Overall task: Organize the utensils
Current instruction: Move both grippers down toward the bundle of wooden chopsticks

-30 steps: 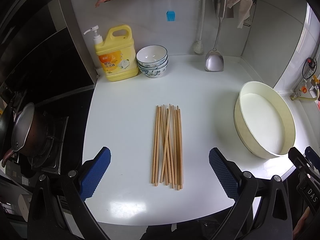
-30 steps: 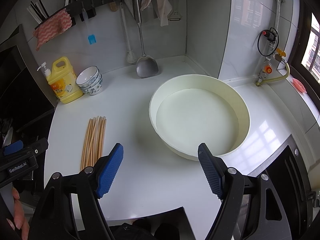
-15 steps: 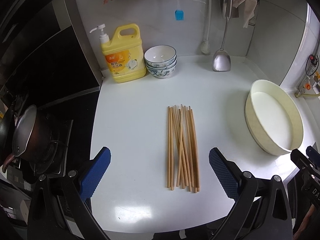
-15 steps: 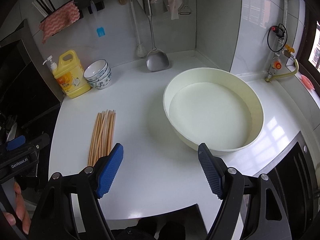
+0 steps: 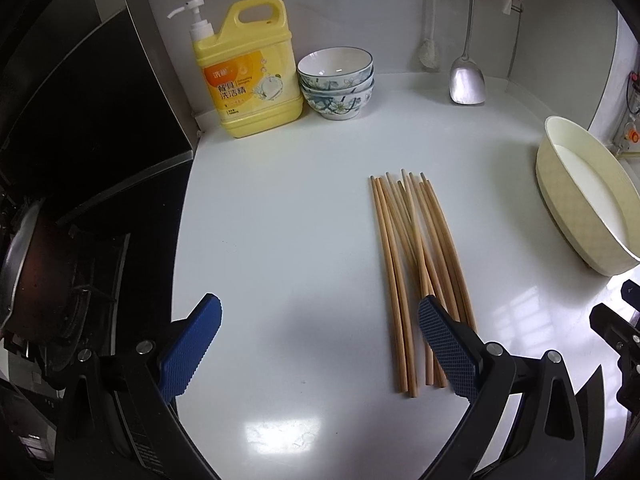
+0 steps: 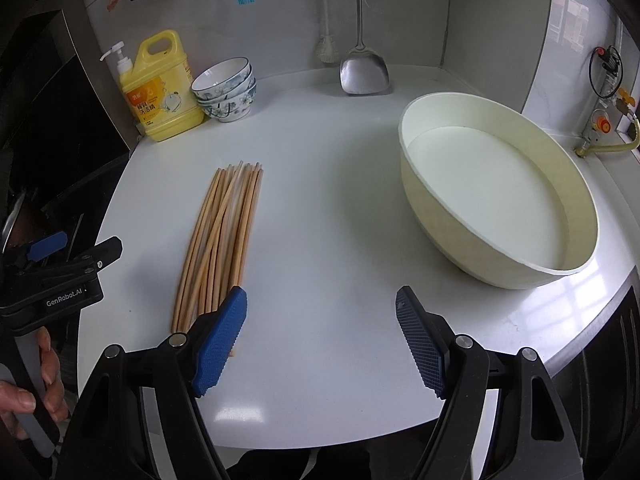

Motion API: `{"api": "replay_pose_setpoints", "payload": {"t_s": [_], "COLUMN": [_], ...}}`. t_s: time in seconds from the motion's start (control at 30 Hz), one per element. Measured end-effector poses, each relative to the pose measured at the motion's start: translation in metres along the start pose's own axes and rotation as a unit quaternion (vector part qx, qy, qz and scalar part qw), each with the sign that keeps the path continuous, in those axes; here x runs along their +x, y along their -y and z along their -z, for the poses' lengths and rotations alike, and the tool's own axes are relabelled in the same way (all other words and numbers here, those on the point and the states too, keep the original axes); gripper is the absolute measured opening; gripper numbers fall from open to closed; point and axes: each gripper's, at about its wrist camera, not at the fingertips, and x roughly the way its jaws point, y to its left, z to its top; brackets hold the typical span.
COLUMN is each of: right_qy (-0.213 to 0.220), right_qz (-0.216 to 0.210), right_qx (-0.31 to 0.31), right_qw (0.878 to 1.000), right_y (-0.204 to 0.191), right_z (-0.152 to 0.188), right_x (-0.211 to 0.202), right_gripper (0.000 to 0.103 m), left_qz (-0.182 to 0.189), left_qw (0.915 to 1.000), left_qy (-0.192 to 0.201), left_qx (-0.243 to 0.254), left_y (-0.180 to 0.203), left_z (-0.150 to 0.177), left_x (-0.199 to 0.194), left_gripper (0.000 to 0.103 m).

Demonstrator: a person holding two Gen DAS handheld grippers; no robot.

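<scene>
Right, nothing sorted yet: loose wooden chopsticks (image 5: pixel 416 276) lie beside the cream round basin (image 6: pixel 496 196); I hold both grippers, left gripper (image 5: pixel 320 344) and right gripper (image 6: pixel 320 336), spread and empty.

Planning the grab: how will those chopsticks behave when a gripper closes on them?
The chopsticks look thin, stiff and light. They are round and lie loosely crossed on the glossy counter, so some will probably roll or slip free. A pinch would likely miss some.

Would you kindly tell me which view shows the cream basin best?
The right wrist view: the whole cream basin shows, rim and inside. In the left wrist view it sits at the right edge, seen side-on and partly cut off.
</scene>
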Motion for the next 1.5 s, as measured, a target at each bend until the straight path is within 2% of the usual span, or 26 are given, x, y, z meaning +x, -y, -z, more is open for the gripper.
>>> {"api": "replay_pose_setpoints", "payload": {"t_s": [0.07,0.23,0.37,0.6,0.87,1.1,1.37,1.5], "right_qy": [-0.001,0.017,0.018,0.025,0.034,0.043,0.045,0.046], "right_qz": [-0.005,-0.022,-0.044,-0.039,-0.02,0.007,0.016,0.021], "right_qx": [-0.008,-0.024,-0.015,-0.007,0.025,0.008,0.014,0.007], "right_qw": [1.0,0.999,0.999,0.999,0.999,0.999,0.999,0.999], "right_y": [-0.003,-0.005,-0.003,-0.013,-0.013,-0.023,-0.023,-0.026], "right_z": [0.001,-0.001,-0.004,-0.011,-0.015,-0.018,-0.023,-0.024], "right_x": [0.009,0.033,0.058,0.097,0.121,0.124,0.127,0.128], "right_gripper": [0.073,0.073,0.074,0.073,0.073,0.074,0.074,0.073], "left_qz": [0.006,0.059,0.046,0.046,0.084,0.071,0.072,0.051], "left_qw": [0.9999,0.9955,0.9941,0.9973,0.9957,0.997,0.9973,0.9986], "left_qy": [-0.005,-0.023,-0.016,0.017,0.007,0.002,0.002,0.001], "left_qx": [-0.015,-0.07,-0.097,-0.055,-0.037,-0.031,-0.017,-0.016], "left_y": [-0.002,-0.009,-0.011,-0.001,0.002,-0.001,0.004,0.001], "left_z": [0.002,0.007,0.01,0.005,0.002,-0.001,-0.003,-0.003], "left_x": [0.008,0.03,0.043,0.063,0.097,0.109,0.113,0.116], "left_gripper": [0.097,0.097,0.097,0.097,0.097,0.097,0.098,0.098]}}
